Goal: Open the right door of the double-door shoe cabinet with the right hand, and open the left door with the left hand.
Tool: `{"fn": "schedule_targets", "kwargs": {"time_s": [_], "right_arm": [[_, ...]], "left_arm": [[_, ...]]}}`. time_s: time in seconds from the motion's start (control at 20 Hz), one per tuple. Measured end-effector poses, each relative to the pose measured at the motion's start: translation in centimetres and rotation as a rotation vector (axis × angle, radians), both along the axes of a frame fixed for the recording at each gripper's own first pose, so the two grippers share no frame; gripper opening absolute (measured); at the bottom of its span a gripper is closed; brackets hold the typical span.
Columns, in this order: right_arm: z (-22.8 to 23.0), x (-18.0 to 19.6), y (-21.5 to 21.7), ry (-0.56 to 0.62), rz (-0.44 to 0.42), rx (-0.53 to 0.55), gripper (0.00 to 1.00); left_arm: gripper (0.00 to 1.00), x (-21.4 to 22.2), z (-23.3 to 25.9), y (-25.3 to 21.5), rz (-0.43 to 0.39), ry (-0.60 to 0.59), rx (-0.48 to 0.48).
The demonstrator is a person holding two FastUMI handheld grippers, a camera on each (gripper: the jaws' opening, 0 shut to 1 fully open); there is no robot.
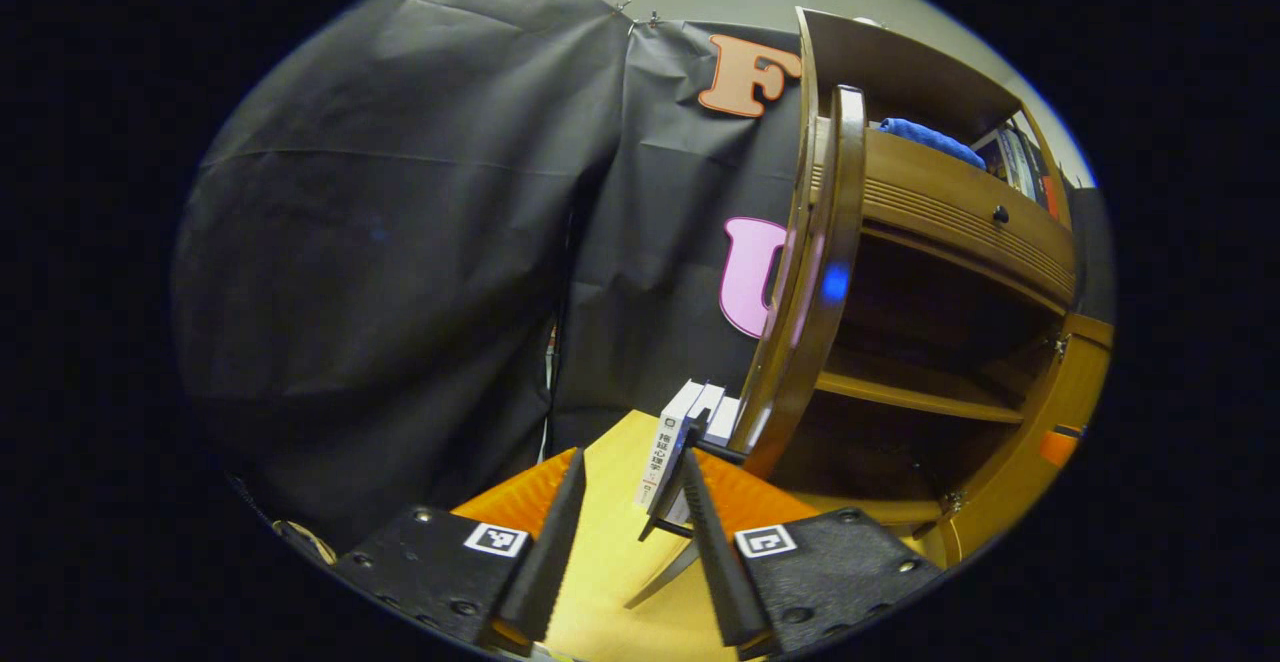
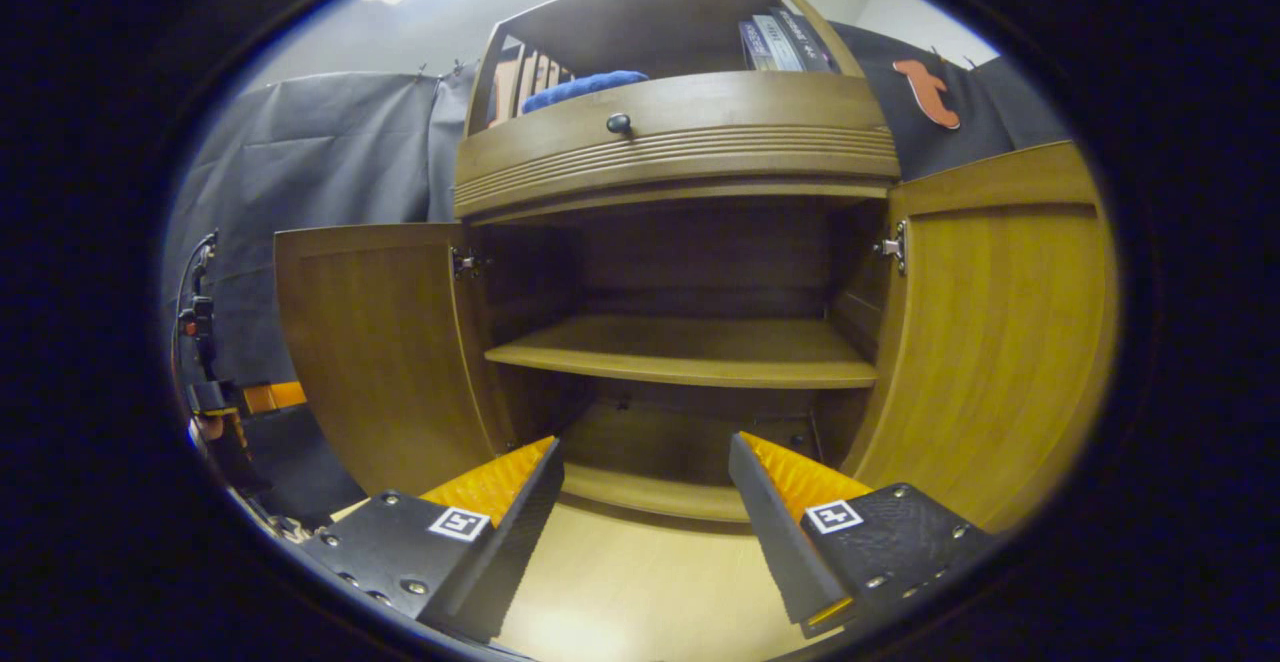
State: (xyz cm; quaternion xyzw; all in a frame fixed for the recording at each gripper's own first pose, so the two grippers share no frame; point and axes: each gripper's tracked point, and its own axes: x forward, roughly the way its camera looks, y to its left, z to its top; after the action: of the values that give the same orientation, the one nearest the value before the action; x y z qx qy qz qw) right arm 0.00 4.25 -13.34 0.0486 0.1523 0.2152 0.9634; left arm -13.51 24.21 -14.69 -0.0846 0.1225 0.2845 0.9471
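The wooden shoe cabinet stands with both doors swung out. Its left door and right door frame a dark inside with one shelf. My right gripper is open in front of the cabinet's middle, touching nothing. In the left gripper view the left door shows edge-on, with the shelf and the right door beyond it. My left gripper is open, just short of that door's lower edge and apart from it.
A drawer with a dark knob sits above the doors. A blue cloth and books lie on top. White books stand in a bookend on the pale floor beside the left door. A dark device with an orange part shows far left.
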Motion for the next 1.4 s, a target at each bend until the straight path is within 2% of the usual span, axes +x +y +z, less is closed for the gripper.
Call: {"fn": "schedule_targets", "kwargs": {"time_s": [0.15,0.3,0.4,0.45,0.5,0.6,0.65,0.85,1.05,1.1,1.15,1.2,1.25,1.3,1.4], "right_arm": [[-0.1,0.0,0.0,0.003,0.003,0.001,1.00],[-0.1,0.0,-0.1,0.005,0.011,0.001,0.99],[-0.1,-0.1,0.0,0.004,0.015,0.005,0.99],[-0.1,-0.1,0.0,0.005,0.016,0.005,0.99],[-0.1,-0.1,-0.1,0.005,0.014,0.005,1.00],[0.3,0.0,-0.4,-0.004,0.005,0.009,0.99],[0.7,0.0,-0.6,-0.011,-0.001,0.011,0.99],[3.2,0.2,-2.2,-0.068,-0.052,-0.003,0.99],[6.4,-0.2,-4.0,-0.138,-0.110,-0.019,0.99],[7.2,-0.3,-4.6,-0.154,-0.125,-0.024,0.94],[8.0,-0.4,-5.1,-0.170,-0.143,-0.030,0.94],[8.7,-0.6,-5.7,-0.181,-0.164,-0.034,0.94],[9.4,-0.9,-6.1,-0.189,-0.180,-0.037,0.99],[10.1,-1.1,-6.2,-0.196,-0.194,-0.035,0.99],[11.6,-1.7,-6.2,-0.210,-0.209,-0.013,0.99]], "left_arm": [[0.96,-1.0,0.5,0.6,0.036,-0.044,-0.029],[0.96,-2.0,1.3,0.9,0.077,-0.059,-0.015],[0.92,-2.7,2.3,0.6,0.088,-0.064,0.010],[0.96,-3.0,3.0,0.4,0.092,-0.069,0.034],[0.92,-3.2,4.1,0.1,0.087,-0.072,0.063],[0.92,-3.3,6.7,-1.7,0.052,-0.082,0.139],[0.96,-3.1,8.0,-2.8,0.026,-0.091,0.172],[0.92,-0.6,12.7,-7.3,-0.085,-0.159,0.234],[0.92,3.0,15.1,-12.1,-0.210,-0.229,0.209],[0.94,3.9,15.4,-13.2,-0.241,-0.243,0.204],[0.95,4.9,15.7,-14.5,-0.276,-0.253,0.202],[0.92,5.8,15.8,-15.8,-0.311,-0.259,0.203],[0.95,6.7,15.9,-17.3,-0.349,-0.264,0.201],[0.92,7.5,15.9,-18.9,-0.391,-0.271,0.195],[0.92,8.9,15.6,-22.6,-0.479,-0.278,0.176]]}}
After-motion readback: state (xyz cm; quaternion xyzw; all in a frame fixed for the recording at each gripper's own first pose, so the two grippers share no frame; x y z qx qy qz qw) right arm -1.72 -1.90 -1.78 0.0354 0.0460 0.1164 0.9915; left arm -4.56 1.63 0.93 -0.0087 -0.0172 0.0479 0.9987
